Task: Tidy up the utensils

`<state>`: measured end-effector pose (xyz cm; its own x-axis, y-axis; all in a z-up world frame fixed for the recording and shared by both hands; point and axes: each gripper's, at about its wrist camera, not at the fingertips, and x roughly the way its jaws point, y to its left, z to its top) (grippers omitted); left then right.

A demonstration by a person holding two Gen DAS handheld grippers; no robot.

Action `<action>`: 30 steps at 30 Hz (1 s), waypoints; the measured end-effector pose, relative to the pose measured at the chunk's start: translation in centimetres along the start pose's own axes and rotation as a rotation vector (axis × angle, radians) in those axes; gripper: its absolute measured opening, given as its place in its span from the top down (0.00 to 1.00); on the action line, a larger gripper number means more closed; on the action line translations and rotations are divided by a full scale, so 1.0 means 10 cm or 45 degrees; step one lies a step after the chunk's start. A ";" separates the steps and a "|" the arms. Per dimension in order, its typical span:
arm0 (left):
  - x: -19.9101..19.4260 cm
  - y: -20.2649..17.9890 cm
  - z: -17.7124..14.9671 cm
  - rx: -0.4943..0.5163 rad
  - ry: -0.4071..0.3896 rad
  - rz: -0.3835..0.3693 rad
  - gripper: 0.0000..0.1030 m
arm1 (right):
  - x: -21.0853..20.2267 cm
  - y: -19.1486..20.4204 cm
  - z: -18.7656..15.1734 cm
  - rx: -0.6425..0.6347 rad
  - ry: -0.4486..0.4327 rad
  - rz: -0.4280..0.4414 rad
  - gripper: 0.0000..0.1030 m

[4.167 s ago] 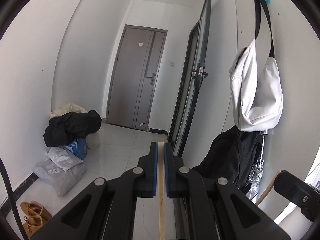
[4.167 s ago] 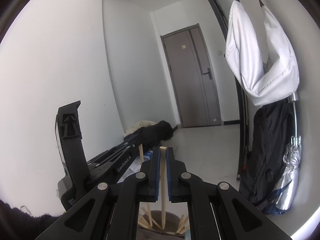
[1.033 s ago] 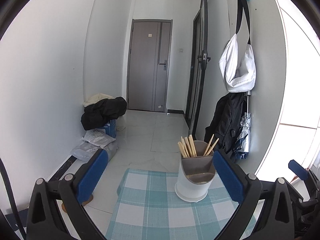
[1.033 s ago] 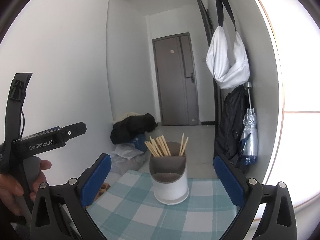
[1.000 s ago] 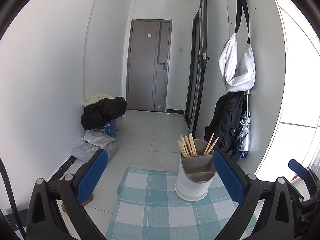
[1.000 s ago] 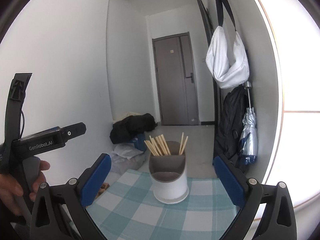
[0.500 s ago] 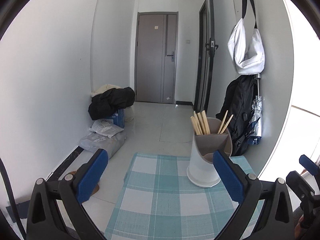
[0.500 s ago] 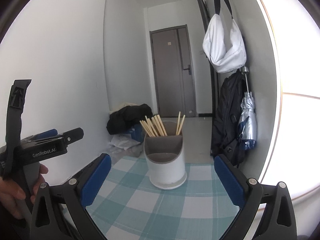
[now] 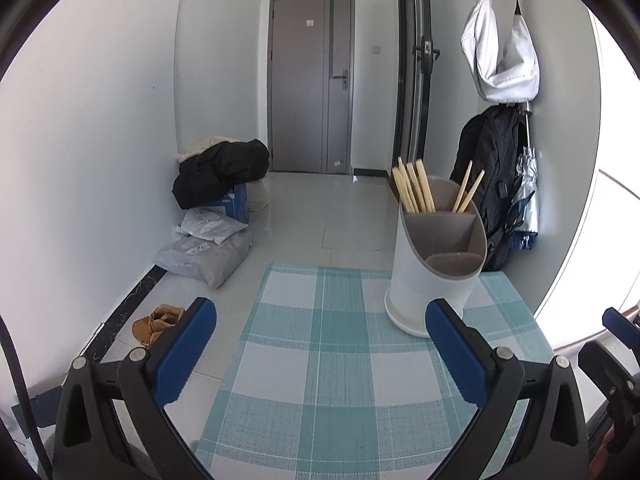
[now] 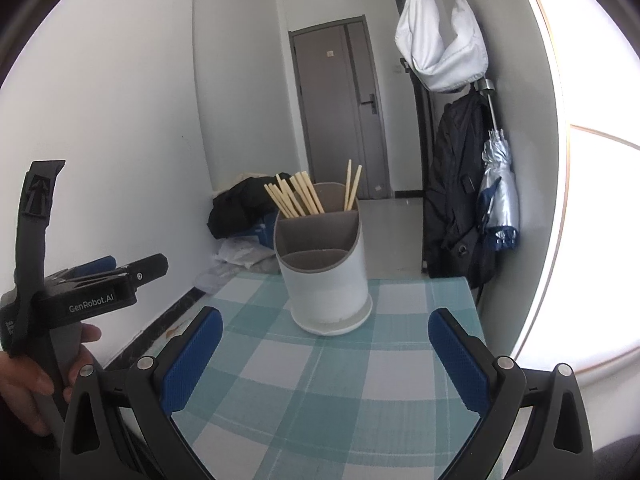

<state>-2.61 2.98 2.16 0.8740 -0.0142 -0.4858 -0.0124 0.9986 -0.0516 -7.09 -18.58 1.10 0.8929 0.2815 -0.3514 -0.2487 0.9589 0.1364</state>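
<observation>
The tabletop (image 9: 360,392), under a teal checked cloth, carries a white utensil holder (image 10: 326,280) near its far edge, toward the far right corner in the left wrist view. Wooden chopsticks (image 10: 298,196) stand upright and leaning in its rear compartments; the front compartment's contents cannot be made out. The left claw (image 9: 320,354) has its jaws wide apart, holding nothing. "GenRobot.AI" is printed on its body, which a hand (image 10: 38,380) grips from below. The right claw (image 10: 324,352) also gapes, empty, above the near tabletop.
</observation>
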 end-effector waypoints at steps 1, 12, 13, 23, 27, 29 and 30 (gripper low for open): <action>0.02 0.00 -0.02 0.003 0.009 -0.001 0.01 | 0.02 0.00 -0.02 0.003 0.008 -0.001 0.00; 0.12 -0.04 -0.09 0.022 0.038 -0.007 0.01 | 0.15 -0.01 -0.12 0.029 0.045 -0.008 0.00; 0.12 -0.04 -0.09 0.020 0.038 -0.011 0.01 | 0.15 -0.01 -0.12 0.031 0.043 -0.009 0.00; 0.06 -0.03 -0.09 0.006 0.007 -0.008 0.01 | 0.11 -0.04 -0.12 0.056 0.022 -0.028 0.00; 0.07 -0.01 -0.09 -0.004 0.017 -0.008 0.01 | 0.10 -0.06 -0.11 0.076 0.021 -0.033 0.00; 0.08 -0.01 -0.10 -0.010 0.023 -0.008 0.01 | 0.10 -0.07 -0.11 0.080 0.020 -0.038 0.00; 0.08 -0.01 -0.10 -0.010 0.021 -0.005 0.01 | 0.10 -0.08 -0.11 0.083 0.020 -0.040 0.00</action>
<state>-2.40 2.83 0.94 0.8660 -0.0193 -0.4997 -0.0127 0.9981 -0.0606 -6.42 -19.01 -0.40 0.8938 0.2524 -0.3706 -0.1952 0.9631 0.1851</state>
